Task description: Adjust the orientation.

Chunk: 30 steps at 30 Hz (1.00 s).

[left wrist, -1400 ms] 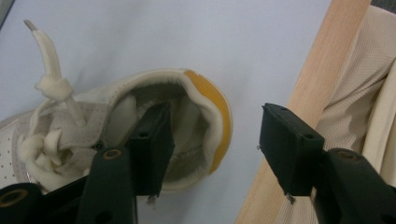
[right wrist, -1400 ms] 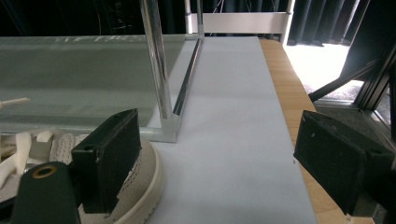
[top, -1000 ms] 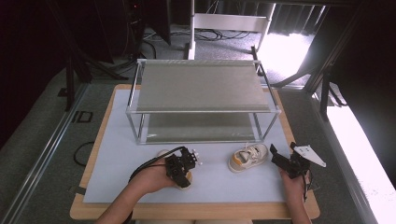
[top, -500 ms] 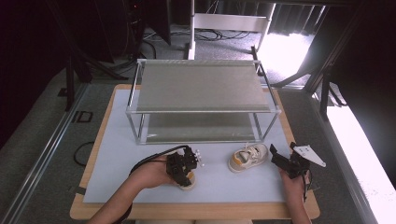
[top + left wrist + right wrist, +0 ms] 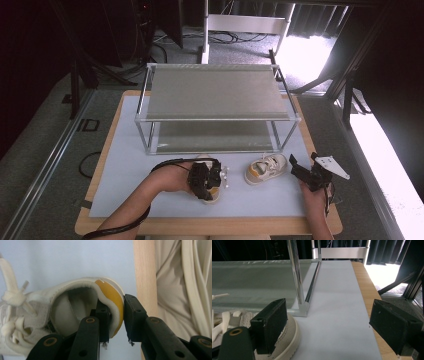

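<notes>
Shoes were the things in hand: two small white sneakers with mustard-yellow heel patches lay on the worktop (image 5: 125, 200) in front of a two-tier metal shoe rack (image 5: 217, 107), which serves as the landmark for all places given. The left sneaker (image 5: 212, 192) sat in front of the rack's middle, nearer the person, and its padded heel collar was pinched between the jaws of the left gripper (image 5: 209, 181); in the left gripper view one jaw was seen inside the shoe's opening and the other outside, against the yellow patch of the sneaker (image 5: 75, 305). These jaws had just been closing on that collar. The shoe's long axis was judged to run roughly toward the rack, heel nearest the hand, so a forward carry would bring the toe to the lower shelf (image 5: 215, 137) first. The right sneaker (image 5: 265, 168) lay just before the rack's right front leg (image 5: 276, 137), lengthwise across the rack's front, with its heel toward the right gripper (image 5: 300, 172). That gripper's jaws were spread wide and held nothing, one jaw just beside the shoe's sole (image 5: 287, 340). Most of the left sneaker was hidden beneath the gripper in the high view, and whether it was already lifted clear of the worktop could not be told.
</notes>
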Available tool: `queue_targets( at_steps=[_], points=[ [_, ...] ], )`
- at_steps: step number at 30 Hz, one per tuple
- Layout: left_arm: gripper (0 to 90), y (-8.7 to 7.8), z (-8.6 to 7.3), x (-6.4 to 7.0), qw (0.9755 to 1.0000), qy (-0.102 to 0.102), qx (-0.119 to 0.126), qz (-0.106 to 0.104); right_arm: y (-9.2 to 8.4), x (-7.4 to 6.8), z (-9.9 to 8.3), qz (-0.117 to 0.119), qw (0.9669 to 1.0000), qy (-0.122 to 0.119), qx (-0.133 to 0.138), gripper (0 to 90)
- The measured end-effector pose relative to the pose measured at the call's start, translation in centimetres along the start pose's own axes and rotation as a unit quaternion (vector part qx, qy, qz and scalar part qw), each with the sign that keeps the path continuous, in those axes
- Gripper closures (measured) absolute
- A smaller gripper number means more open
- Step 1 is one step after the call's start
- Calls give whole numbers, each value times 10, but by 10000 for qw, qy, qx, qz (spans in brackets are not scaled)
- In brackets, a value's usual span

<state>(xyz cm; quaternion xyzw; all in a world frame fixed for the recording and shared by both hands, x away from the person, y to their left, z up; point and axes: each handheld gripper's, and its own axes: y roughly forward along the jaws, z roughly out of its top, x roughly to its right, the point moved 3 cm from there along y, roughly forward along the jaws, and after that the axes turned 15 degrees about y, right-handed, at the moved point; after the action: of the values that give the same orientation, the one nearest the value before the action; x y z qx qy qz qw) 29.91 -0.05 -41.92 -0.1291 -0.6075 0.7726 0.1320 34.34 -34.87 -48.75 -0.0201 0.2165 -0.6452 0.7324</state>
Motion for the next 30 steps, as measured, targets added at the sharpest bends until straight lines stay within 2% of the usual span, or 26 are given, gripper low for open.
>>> queue_targets(
  at_steps=[2,4,6,7,8,11,14,17,20,24,25,26,30],
  points=[
    [743,3,-2,0,9999,85,-31,-58,0,0,0,-2,10000,4,5,141],
    [743,6,-6,0,9999,29,-39,-137,0,0,0,-5,10000,7,-1,141],
    [735,11,-10,-1,9994,-141,-137,-273,0,0,0,-3,10000,9,0,141],
    [735,12,-11,-2,9994,-167,-111,-288,0,0,0,-2,10000,7,-3,141],
    [735,13,-12,-2,9991,-288,-71,-307,0,0,0,-4,10000,8,-3,141],
    [651,14,-12,-4,9978,-617,-136,-215,-1,0,0,-111,9999,-21,73,140],
    [588,15,-12,-3,9961,-852,-200,-84,-1,-2,-1,-211,9997,-92,129,138],
    [520,14,-11,-3,9947,-1017,-157,70,-1,-2,-1,-142,9998,-134,92,128],
    [517,15,-10,-3,9942,-1063,-104,111,0,-2,0,-134,9999,-106,4,124],
    [494,17,-9,-3,9935,-1114,-87,213,-1,-1,3,-63,9995,73,-285,117],
    [494,17,-10,-2,9934,-1123,-70,224,-5,-1,8,64,9989,199,-412,117],
    [495,18,-10,-2,9934,-1122,-87,215,-8,-2,12,165,9986,227,-439,117],
    [494,20,-12,0,9932,-1139,-129,182,-22,-12,31,309,9976,70,-612,117]
  ],
)
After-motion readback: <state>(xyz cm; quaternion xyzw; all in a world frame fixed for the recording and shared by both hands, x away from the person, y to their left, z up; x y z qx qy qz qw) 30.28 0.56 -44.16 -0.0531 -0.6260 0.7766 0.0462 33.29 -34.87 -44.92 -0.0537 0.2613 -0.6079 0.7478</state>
